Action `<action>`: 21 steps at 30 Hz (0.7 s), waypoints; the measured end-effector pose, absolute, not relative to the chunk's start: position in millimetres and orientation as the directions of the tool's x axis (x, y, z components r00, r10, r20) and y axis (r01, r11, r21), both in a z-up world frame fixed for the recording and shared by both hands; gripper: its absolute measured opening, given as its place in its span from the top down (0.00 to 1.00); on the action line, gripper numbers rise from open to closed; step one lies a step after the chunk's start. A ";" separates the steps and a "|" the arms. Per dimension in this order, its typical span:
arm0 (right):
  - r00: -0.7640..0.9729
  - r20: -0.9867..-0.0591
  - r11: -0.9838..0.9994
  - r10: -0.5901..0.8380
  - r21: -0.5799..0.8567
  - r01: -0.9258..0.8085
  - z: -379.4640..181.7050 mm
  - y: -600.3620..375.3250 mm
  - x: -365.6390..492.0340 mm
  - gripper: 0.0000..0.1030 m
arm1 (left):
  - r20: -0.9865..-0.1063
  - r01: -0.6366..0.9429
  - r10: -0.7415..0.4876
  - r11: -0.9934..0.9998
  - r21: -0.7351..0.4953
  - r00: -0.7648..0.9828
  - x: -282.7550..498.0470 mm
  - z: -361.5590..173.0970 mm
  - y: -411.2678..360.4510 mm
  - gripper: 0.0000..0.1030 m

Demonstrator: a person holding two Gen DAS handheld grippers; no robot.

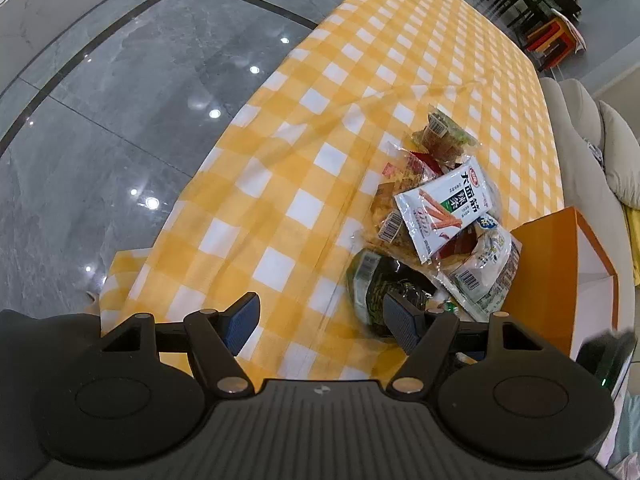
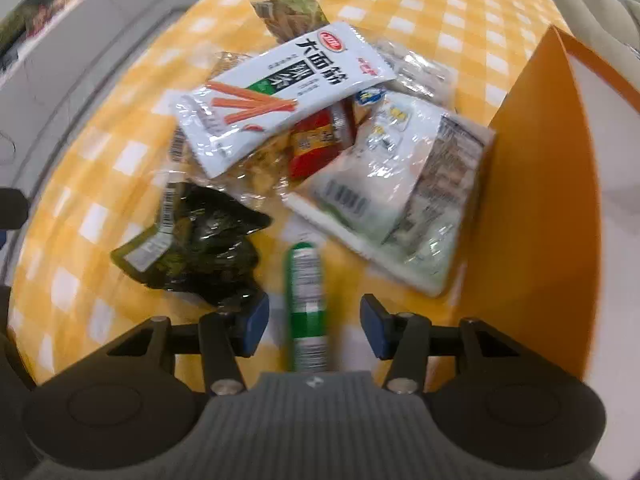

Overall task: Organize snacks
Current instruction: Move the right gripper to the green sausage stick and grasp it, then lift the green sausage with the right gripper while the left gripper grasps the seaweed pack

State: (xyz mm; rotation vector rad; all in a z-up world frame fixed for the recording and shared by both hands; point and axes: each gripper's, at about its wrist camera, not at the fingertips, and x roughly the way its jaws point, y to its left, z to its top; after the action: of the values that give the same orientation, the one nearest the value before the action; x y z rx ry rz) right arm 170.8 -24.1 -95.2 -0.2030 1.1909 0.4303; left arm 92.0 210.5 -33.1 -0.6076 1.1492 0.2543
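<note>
Right wrist view: the right gripper (image 2: pixel 314 330) has its jaws apart around a slim green-and-white packet (image 2: pixel 306 300) (blurred, pads clear of it), just beside the orange box (image 2: pixel 536 200). The snack pile (image 2: pixel 304 120) lies left of that box. The left gripper (image 1: pixel 320 320) gapes wide, empty, over the checked cloth (image 1: pixel 280 200).

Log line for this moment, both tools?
left tool: open, empty | right tool: open around green stick packet, pads clear | snack pile beside orange box
</note>
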 end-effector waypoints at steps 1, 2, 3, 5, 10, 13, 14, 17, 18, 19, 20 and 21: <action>0.330 -0.916 0.906 0.229 0.076 -0.417 -97.6 -24.3 162.3 0.50 | -0.910 -0.486 -0.111 0.815 -0.314 0.400 92.0 -33.6 210.0 0.20; 0.361 -0.904 0.908 0.229 0.065 -0.414 -97.9 -23.6 154.6 0.50 | -0.911 -0.485 -0.109 0.818 -0.310 0.397 91.9 -33.9 209.8 0.20; 0.396 -0.891 0.908 0.224 0.043 -0.416 -99.5 -21.7 145.4 0.50 | -0.912 -0.485 -0.108 0.819 -0.307 0.395 91.9 -34.4 209.5 0.20; 0.455 -0.864 0.913 0.217 0.014 -0.409 -102.2 -20.5 133.3 0.50 | -0.915 -0.486 -0.106 0.820 -0.302 0.390 92.6 -35.3 208.8 0.20; 0.545 -0.802 0.920 0.243 0.012 -0.392 -109.1 -31.6 108.4 0.64 | -0.918 -0.471 -0.103 0.833 -0.289 0.382 95.6 -38.6 203.6 0.20; 0.578 -0.775 0.915 0.256 0.000 -0.404 -102.1 -36.6 97.3 0.70 | -0.917 -0.445 -0.114 0.847 -0.291 0.383 98.6 -43.2 197.7 0.20; 0.582 -0.771 0.908 0.261 -0.009 -0.419 -102.7 -39.7 96.8 0.73 | -0.915 -0.425 -0.118 0.858 -0.289 0.386 100.7 -44.3 194.3 0.20; 0.571 -0.772 0.903 0.277 0.005 -0.430 -103.2 -42.5 102.6 0.79 | -0.906 -0.371 -0.126 0.883 -0.288 0.404 109.1 -47.0 181.7 0.19; 0.571 -0.772 0.901 0.281 0.008 -0.434 -101.9 -43.7 103.8 0.79 | -0.902 -0.359 -0.131 0.886 -0.293 0.412 112.6 -48.0 177.7 0.17; 0.571 -0.770 0.899 0.285 0.008 -0.438 -101.7 -44.5 103.2 0.79 | -0.896 -0.347 -0.140 0.888 -0.301 0.420 116.5 -49.5 173.2 0.17; 0.572 -0.768 0.897 0.288 0.007 -0.442 -105.1 -43.4 107.8 0.79 | -0.892 -0.334 -0.152 0.890 -0.311 0.425 120.3 -51.5 168.5 0.16; 0.573 -0.767 0.895 0.289 0.004 -0.445 -106.7 -42.7 109.2 0.79 | -0.890 -0.320 -0.164 0.892 -0.318 0.424 124.4 -53.8 164.4 0.16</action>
State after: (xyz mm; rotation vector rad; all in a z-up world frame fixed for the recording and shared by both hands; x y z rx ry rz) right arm 109.2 -42.7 -106.7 -0.1978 0.8591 0.4333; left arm 124.4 164.4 -53.8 -0.4844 1.1409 0.1024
